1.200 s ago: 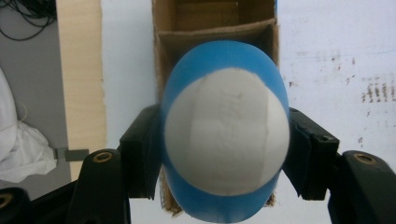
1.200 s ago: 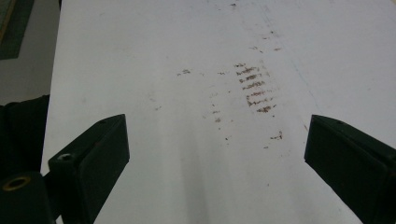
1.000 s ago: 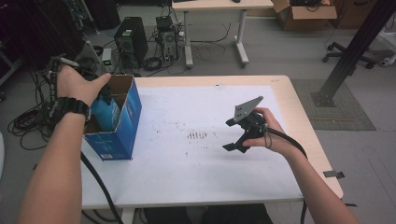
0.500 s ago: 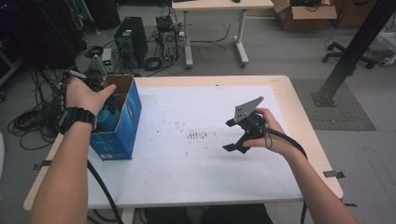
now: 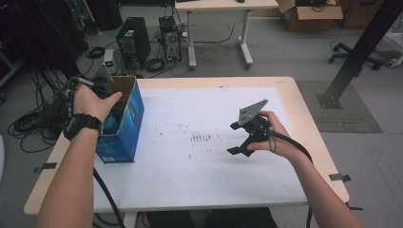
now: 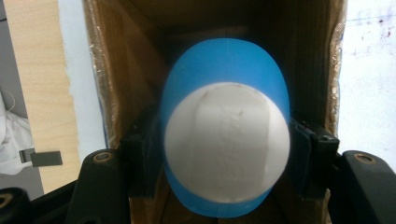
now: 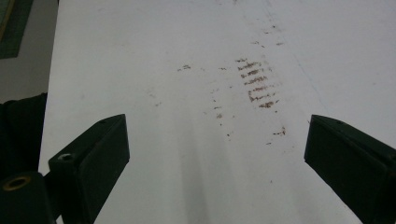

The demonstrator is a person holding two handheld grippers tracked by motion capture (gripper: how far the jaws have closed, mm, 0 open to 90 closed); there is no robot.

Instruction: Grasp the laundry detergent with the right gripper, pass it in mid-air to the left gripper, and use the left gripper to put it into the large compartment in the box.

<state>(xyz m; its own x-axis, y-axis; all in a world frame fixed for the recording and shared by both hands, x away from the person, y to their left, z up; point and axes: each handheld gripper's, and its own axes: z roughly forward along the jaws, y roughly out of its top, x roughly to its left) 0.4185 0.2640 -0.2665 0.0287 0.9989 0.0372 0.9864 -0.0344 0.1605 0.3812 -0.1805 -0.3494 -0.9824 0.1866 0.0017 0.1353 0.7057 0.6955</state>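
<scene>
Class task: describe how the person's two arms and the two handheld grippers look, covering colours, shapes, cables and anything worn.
Both forearms are bare, with no sleeves in view. The left hand wears a black wristwatch. The right gripper is black, with a grey three-cornered plate on top and a black cable trailing along the arm. The left gripper has blocky black jaws with round screw holes.

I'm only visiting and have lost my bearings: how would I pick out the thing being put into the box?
Find the white-topped table, then the tall blue box at its left edge. Inside its brown cardboard walls, the left hand-held gripper clamps a rounded blue object with a white face, the only curved thing there.
</scene>
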